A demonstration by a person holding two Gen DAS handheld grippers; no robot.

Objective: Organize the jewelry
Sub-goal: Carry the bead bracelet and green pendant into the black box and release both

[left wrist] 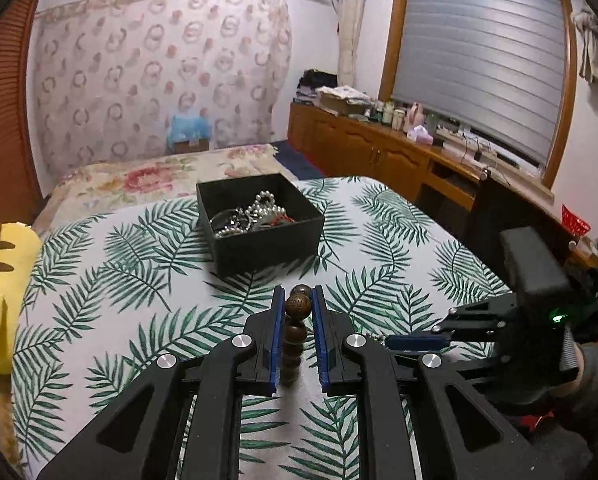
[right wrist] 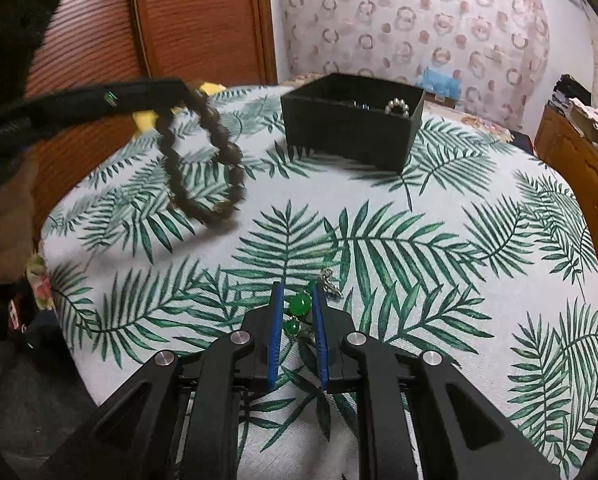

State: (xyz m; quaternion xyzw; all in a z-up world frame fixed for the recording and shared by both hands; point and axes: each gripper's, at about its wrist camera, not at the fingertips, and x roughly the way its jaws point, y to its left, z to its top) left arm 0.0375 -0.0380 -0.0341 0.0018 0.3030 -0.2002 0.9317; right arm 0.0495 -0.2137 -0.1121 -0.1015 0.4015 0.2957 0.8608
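Left gripper [left wrist: 298,308]: you are clamping its blue fingers [left wrist: 276,320] on the brown bead strand [right wrist: 203,156], which is hanging clear of the tabletop [right wrist: 439,216], short of the box [right wrist: 351,128] and off to its left in the right wrist view.
Right gripper [right wrist: 298,308]: you are holding its fingers close together around the green bead piece [right wrist: 299,303], low over the tabletop and nearer you than the box; whether they are actually pinching it cannot be told for sure.
Box: it is standing open at the far side, already holding pearls [left wrist: 265,204] and silver pieces [left wrist: 231,222].
Step in hand: you are likely carrying the brown strand toward the box.
Doing it well: keep the grip firm, lift until the lowest loop is clearing the near wall of the box, let the swing settle, and release only when the whole loop is hanging over the box's inside.
Watch for: the loop catching on the box rim, or dragging across the pearls inside.
Green piece: its small silver part [right wrist: 327,282] is lying on the cloth beside the right fingers; keep that hand steady meanwhile.
Writing: one brown bead [left wrist: 298,305] is showing carved marks, too small to read; no brand or label is showing anywhere else.
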